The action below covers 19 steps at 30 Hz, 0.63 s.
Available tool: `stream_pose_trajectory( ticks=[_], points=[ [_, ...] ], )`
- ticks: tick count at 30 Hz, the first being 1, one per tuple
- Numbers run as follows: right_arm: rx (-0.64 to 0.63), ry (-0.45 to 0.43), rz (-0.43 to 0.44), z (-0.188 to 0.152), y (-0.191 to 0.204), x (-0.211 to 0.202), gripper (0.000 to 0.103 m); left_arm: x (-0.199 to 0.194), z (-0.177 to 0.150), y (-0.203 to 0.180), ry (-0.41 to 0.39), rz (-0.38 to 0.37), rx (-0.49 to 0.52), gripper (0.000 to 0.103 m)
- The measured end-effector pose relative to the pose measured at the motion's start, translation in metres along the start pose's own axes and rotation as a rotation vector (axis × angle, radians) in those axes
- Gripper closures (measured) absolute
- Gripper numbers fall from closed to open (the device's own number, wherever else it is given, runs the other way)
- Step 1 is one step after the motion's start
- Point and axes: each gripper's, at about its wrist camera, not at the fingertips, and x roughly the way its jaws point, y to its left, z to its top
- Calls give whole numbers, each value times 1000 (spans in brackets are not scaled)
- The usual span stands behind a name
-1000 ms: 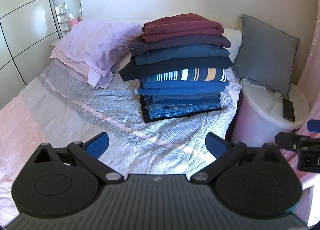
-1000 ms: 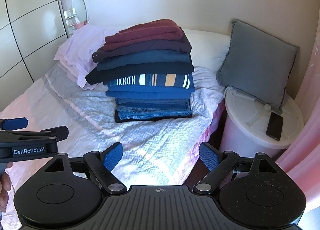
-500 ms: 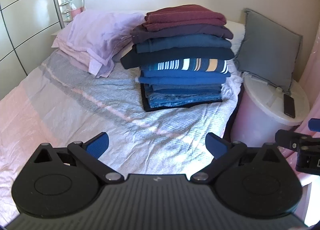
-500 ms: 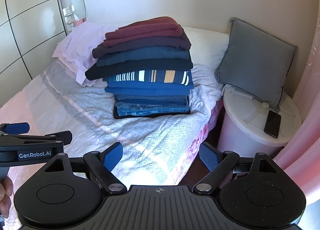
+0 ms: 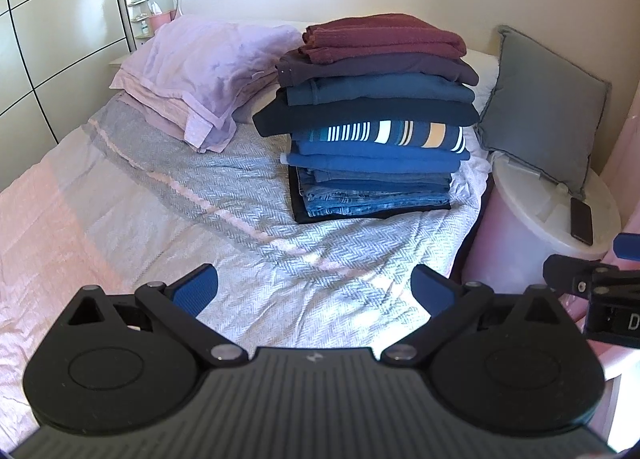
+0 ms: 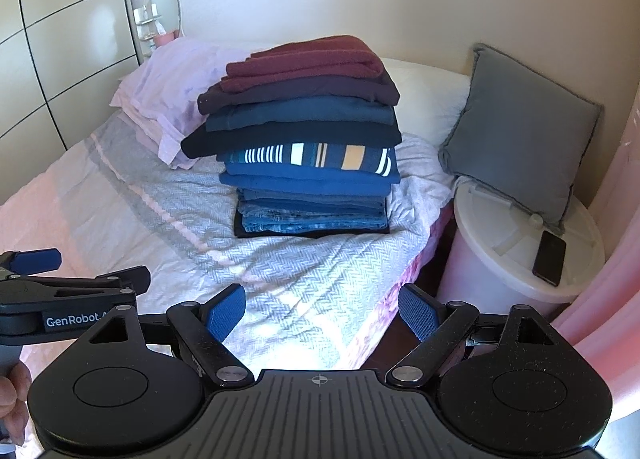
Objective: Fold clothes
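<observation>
A tall stack of folded clothes [image 5: 376,119] stands on the bed [image 5: 160,199], maroon on top, blue and striped layers below, jeans at the bottom; it also shows in the right wrist view [image 6: 308,139]. My left gripper [image 5: 314,289] is open and empty, held above the bedspread well short of the stack. My right gripper [image 6: 320,313] is open and empty, over the bed's near right edge [image 6: 380,323]. The left gripper also shows in the right wrist view at the left edge [image 6: 36,271].
Lilac pillows [image 5: 208,67] lie left of the stack. A grey cushion [image 5: 544,107] leans on a white round bin lid [image 5: 532,195] with a black phone [image 5: 581,220] on it. Wardrobe doors [image 5: 52,59] line the left. A pink curtain [image 6: 616,259] hangs at the right.
Both views have tilted down slightly and drifted, so the stack sits a little nearer and higher in frame. Both grippers stay open and empty.
</observation>
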Motion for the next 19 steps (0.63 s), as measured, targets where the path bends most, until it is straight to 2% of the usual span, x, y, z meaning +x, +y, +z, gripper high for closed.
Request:
stream_pose_trajectory(
  ticks=[14, 19],
  points=[
    [-28, -17, -3, 5, 10, -5, 17, -4, -1, 6, -14, 10, -10, 1],
    [-32, -19, 4, 4, 11, -6, 16, -10, -2, 6, -49, 33, -1, 1]
  ],
)
